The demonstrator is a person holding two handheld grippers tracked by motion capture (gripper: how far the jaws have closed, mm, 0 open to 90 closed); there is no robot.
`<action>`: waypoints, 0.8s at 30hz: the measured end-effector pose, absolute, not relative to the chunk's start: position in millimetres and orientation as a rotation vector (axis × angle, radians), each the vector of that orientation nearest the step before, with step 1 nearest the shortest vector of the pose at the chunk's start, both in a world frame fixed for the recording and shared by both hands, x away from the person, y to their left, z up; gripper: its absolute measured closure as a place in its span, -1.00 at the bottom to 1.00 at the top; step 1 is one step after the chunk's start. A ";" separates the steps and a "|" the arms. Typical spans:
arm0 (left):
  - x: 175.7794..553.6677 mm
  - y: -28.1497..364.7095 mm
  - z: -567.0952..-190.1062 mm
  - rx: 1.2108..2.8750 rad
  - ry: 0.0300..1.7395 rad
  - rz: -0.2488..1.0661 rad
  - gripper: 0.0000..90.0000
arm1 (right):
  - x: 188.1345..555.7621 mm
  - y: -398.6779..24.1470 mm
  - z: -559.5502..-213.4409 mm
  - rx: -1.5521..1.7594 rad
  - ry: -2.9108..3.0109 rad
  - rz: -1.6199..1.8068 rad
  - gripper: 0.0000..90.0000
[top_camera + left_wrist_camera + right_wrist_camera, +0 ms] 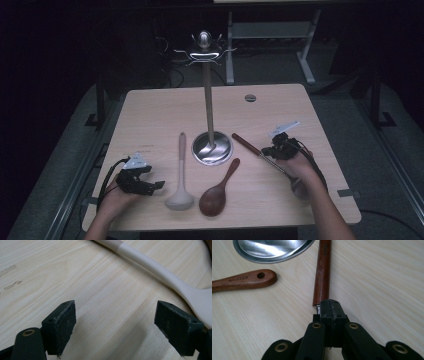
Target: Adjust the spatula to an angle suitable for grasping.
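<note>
Pale wooden table (pixel 150 110) | right gripper (pixel 276 148) at 4 o'clock of chrome rack base (pixel 212 148), jaws pinching metal-shafted ladle with red-brown wooden handle (pixel 322 272) just below handle | left gripper (pixel 150 183) at 8 o'clock, jaws spread, beside cream ladle (pixel 160 272), not touching.
</note>
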State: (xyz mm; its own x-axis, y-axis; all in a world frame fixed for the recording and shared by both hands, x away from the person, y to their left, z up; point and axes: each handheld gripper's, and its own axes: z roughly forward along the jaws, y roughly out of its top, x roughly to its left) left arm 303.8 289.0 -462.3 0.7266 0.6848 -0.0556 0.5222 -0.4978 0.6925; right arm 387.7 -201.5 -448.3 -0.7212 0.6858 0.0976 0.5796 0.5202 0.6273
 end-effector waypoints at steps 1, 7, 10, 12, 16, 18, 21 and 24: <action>303.6 288.7 -462.4 2.214 0.910 0.292 -0.62 | 387.4 -201.7 -445.7 1.093 2.594 0.980 0.93; 304.3 288.5 -463.5 2.216 0.911 0.286 -0.62 | 386.8 -198.4 -432.3 1.101 2.602 0.950 0.75; 304.1 288.6 -463.5 2.213 0.915 0.285 -0.62 | 387.8 -194.6 -426.7 1.096 2.603 0.907 0.67; 303.8 288.7 -463.3 2.210 0.923 0.280 -0.62 | 389.5 -191.9 -424.3 1.107 2.617 0.876 0.61; 303.9 289.4 -463.3 2.211 0.925 0.283 -0.62 | 396.9 -182.7 -420.9 1.091 2.659 0.791 0.53; 304.0 289.9 -463.5 2.210 0.922 0.287 -0.62 | 400.9 -176.5 -420.2 1.085 2.682 0.752 0.51; 304.3 290.4 -463.7 2.212 0.922 0.286 -0.61 | 407.6 -165.9 -420.1 1.068 2.731 0.682 0.47; 303.9 290.6 -463.7 2.211 0.925 0.283 -0.62 | 413.4 -153.6 -420.6 1.069 2.761 0.581 0.46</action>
